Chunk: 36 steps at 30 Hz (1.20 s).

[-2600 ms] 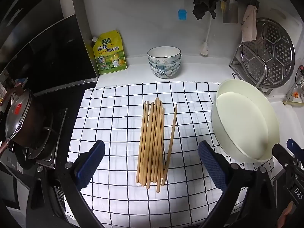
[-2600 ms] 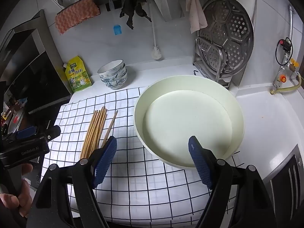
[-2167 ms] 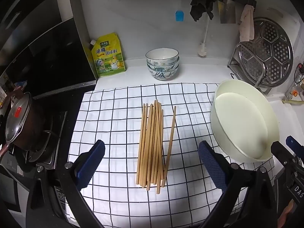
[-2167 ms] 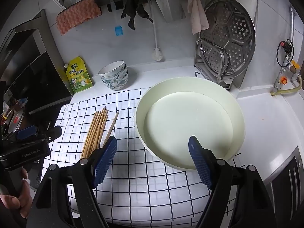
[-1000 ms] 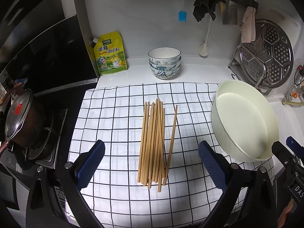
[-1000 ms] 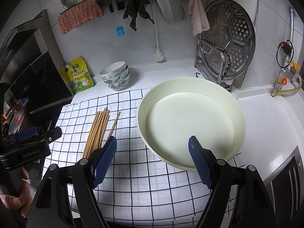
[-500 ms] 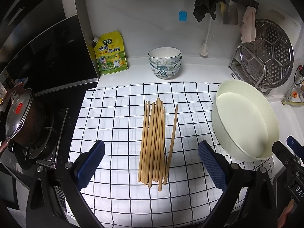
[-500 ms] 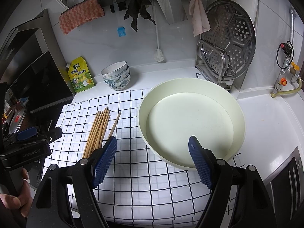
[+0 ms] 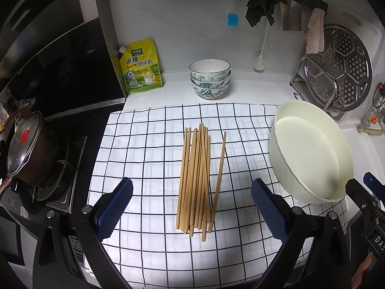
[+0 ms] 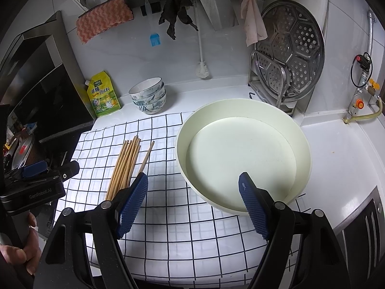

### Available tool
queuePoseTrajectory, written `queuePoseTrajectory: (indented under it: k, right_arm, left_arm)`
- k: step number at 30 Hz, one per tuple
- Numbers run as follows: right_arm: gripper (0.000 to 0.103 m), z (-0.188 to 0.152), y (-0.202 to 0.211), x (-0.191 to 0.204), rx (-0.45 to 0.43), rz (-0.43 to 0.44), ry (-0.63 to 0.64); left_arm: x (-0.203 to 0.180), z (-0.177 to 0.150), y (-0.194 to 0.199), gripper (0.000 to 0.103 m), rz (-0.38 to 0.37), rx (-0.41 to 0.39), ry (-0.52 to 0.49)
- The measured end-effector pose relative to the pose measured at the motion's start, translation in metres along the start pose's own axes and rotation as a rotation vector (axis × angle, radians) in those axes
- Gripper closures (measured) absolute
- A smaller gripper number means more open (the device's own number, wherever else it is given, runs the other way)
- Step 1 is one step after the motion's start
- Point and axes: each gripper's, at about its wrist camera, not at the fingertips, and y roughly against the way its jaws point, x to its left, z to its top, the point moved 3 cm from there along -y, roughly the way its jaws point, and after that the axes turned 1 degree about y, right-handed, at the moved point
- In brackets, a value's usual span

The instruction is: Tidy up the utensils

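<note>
At the bottom of the frame the left tool (image 9: 191,201) gapes wide and empty, the chopsticks (image 9: 197,178) at centre frame between its tips, long axis pointing away. The right tool (image 10: 192,202), also wide, faces the cream basin (image 10: 243,159) further right.

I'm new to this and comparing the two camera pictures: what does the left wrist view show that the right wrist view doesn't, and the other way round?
Only the left wrist view shows the whole lidded pot on the stove, and the open left gripper.

Only the right wrist view shows the wall valves, a hand holding the other tool, and the open right gripper.

Both show the chopsticks on the checked cloth, the empty cream basin, the stacked bowls, the yellow pouch and the steamer rack.
</note>
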Motion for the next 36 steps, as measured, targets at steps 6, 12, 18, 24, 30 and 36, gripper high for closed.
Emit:
queuePoseTrajectory:
  k: [6, 12, 18, 24, 30, 36]
  right_arm:
    - [0.029, -0.002, -0.001, -0.001, 0.002, 0.002, -0.001]
    - [0.029, -0.002, -0.002, 0.0, 0.003, 0.003, -0.002]
    - [0.029, 0.0, -0.004, 0.002, 0.008, 0.006, -0.001]
    - [0.029, -0.001, -0.015, 0.015, 0.029, 0.031, 0.018]
    - [0.029, -0.005, -0.036, 0.046, 0.054, 0.072, 0.067]
    - [0.029, -0.015, -0.065, 0.08, 0.096, 0.101, 0.099]
  left_arm:
    - [0.002, 0.002, 0.0, 0.006, -0.002, 0.003, -0.001]
    - [0.001, 0.001, 0.0, 0.006, 0.001, 0.005, -0.003]
    - [0.003, 0.002, -0.004, 0.006, -0.002, 0.009, -0.003]
    - [0.022, 0.0, -0.02, 0.006, 0.016, 0.027, 0.011]
    - [0.052, -0.002, -0.048, 0.006, 0.03, 0.055, 0.012]
    - [0.072, -0.007, -0.084, 0.006, 0.036, 0.078, -0.022]
